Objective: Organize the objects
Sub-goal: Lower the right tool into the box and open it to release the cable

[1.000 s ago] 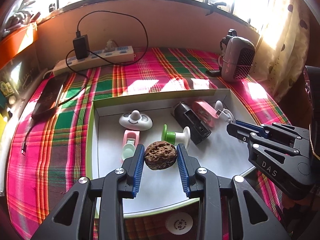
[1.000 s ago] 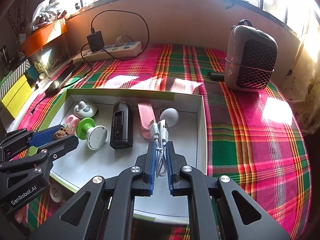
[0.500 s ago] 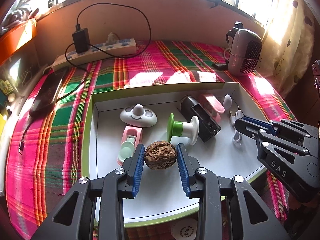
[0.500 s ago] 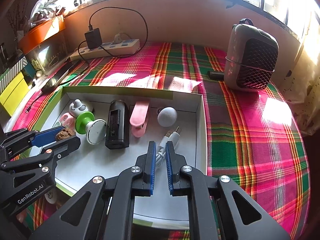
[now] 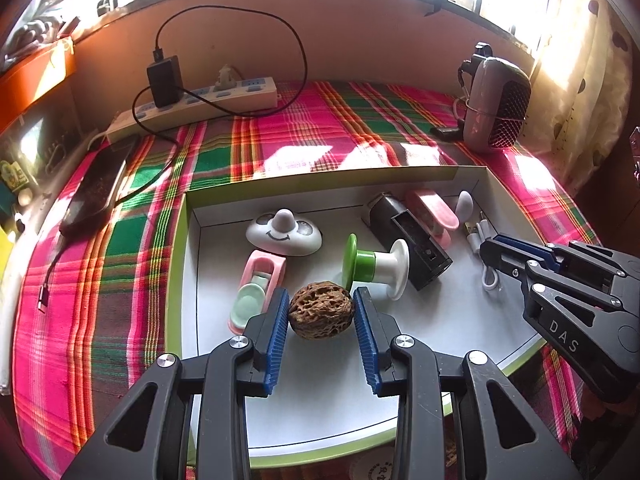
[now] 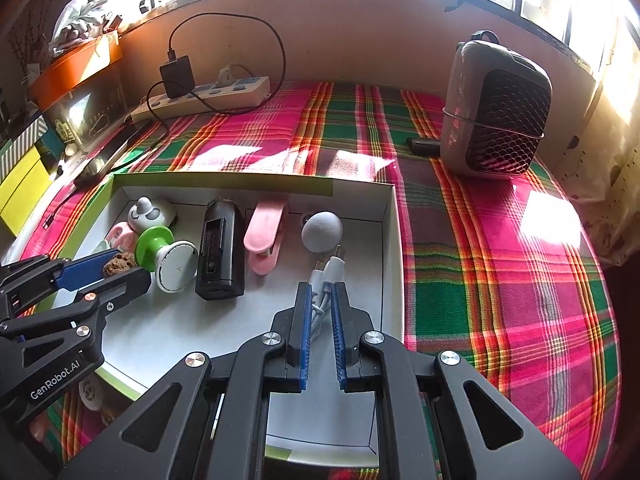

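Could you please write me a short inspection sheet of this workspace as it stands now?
Surface: plaid cloth.
Job's things: white tray holds smiley holder, green-white spool, black case, pink clip.
Clutter: heater.
Grippers: left gripper clamps walnut; right gripper pinches white cable.
Cables: black charger lead, power strip.
Surroundings: sunlit windows.

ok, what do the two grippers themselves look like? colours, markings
Both share one build: matte black angular frames with triangular cutouts, silver round bolts at the pivots, blue ribbed pads lining the jaws. The left gripper carries white "GenRobot.AI" lettering on its side; the right gripper reads "DAS". No cables or sleeves visible.
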A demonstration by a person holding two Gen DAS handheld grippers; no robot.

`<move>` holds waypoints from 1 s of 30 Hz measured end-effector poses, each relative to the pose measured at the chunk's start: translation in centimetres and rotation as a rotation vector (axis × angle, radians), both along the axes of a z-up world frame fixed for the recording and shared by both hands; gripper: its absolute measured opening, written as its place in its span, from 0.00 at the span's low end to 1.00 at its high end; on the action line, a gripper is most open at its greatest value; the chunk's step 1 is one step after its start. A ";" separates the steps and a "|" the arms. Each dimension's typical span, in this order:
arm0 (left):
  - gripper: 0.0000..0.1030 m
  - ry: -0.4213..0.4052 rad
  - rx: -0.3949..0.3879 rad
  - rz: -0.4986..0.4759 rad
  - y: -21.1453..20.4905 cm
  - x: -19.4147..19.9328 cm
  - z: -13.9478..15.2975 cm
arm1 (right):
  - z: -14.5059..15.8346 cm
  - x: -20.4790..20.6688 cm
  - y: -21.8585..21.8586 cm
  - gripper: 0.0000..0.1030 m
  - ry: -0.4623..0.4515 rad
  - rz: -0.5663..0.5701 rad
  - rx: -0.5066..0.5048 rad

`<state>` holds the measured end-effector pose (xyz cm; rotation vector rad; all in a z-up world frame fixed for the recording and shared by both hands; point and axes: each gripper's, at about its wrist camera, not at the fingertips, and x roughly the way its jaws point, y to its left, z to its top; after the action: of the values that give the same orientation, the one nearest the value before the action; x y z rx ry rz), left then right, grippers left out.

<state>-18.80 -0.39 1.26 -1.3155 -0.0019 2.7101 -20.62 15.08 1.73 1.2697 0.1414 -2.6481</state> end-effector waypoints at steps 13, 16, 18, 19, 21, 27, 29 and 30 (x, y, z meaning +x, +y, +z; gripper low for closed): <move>0.30 0.003 -0.015 -0.003 0.3 -0.2 -0.2 | 0.0 -0.2 -0.2 0.10 0.022 -0.007 0.036; 0.30 0.004 -0.015 -0.002 0.3 -0.3 -0.2 | -0.1 -0.2 -0.2 0.10 0.022 -0.007 0.034; 0.30 0.003 -0.014 -0.002 0.3 -0.2 -0.2 | -0.1 -0.2 -0.2 0.10 0.022 -0.007 0.036; 0.30 0.003 -0.014 -0.003 0.3 -0.2 -0.2 | -0.1 -0.2 -0.2 0.10 0.022 -0.007 0.035; 0.30 0.003 -0.015 -0.004 0.3 -0.2 -0.2 | -0.1 -0.2 -0.1 0.10 0.023 -0.008 0.034; 0.30 0.004 -0.017 -0.004 0.4 -0.2 -0.2 | -0.2 -0.2 -0.2 0.11 0.021 -0.009 0.038; 0.31 -0.004 -0.019 -0.003 0.3 -0.3 -0.3 | -0.3 -0.2 -0.3 0.13 0.016 -0.004 0.036; 0.31 -0.008 -0.017 -0.002 0.3 -0.3 -0.4 | -0.3 -0.2 -0.3 0.14 0.015 -0.003 0.039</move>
<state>-19.15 -0.14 0.90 -1.3297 0.0224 2.7094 -20.82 14.74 1.45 1.2625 0.1937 -2.6708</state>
